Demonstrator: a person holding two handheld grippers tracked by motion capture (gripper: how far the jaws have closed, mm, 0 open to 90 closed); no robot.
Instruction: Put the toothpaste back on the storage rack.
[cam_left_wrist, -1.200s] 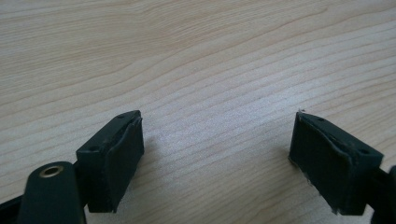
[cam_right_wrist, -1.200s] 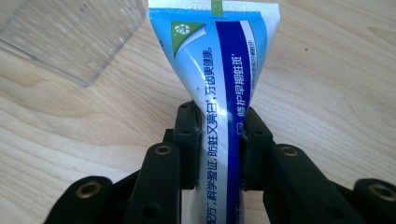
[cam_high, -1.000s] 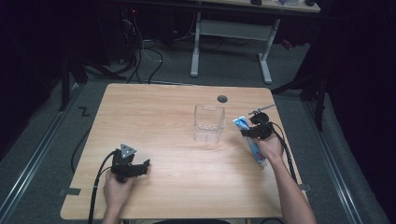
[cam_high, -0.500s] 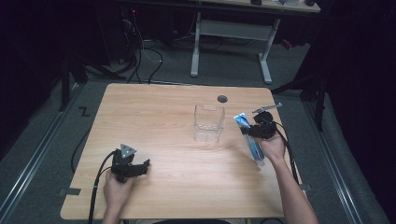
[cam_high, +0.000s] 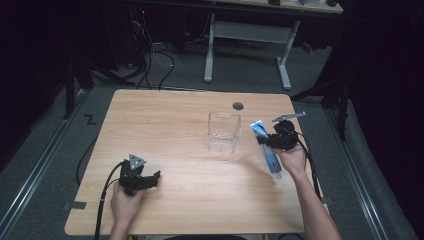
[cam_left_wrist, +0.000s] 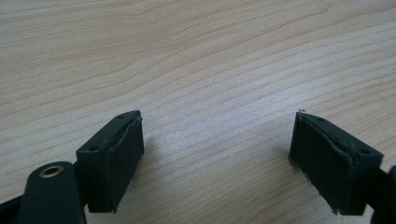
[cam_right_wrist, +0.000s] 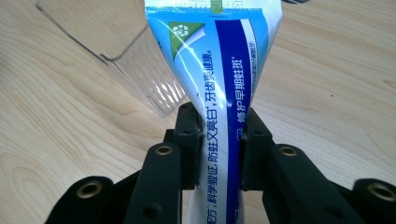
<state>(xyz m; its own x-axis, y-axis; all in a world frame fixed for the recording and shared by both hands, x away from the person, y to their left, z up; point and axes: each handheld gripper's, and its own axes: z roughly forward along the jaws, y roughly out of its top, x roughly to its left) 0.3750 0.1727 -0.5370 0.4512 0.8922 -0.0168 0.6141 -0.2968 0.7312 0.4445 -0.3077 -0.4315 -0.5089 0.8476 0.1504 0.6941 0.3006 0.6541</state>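
Clear container (cam_high: 223, 131) mid-bench (cam_high: 170, 115), toothpaste tube (cam_high: 267, 150) just right of it, left gripper (cam_high: 150, 179) near the front-left edge

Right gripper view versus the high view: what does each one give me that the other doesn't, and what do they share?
Right gripper view: the printed lettering and green square on the toothpaste tube, with the pads pressing its sides.

High view: the left gripper resting open on the table, the round hole in the tabletop, and the tube's lower end sticking out below the right hand.

Both: the right gripper shut on the tube, beside the clear container.
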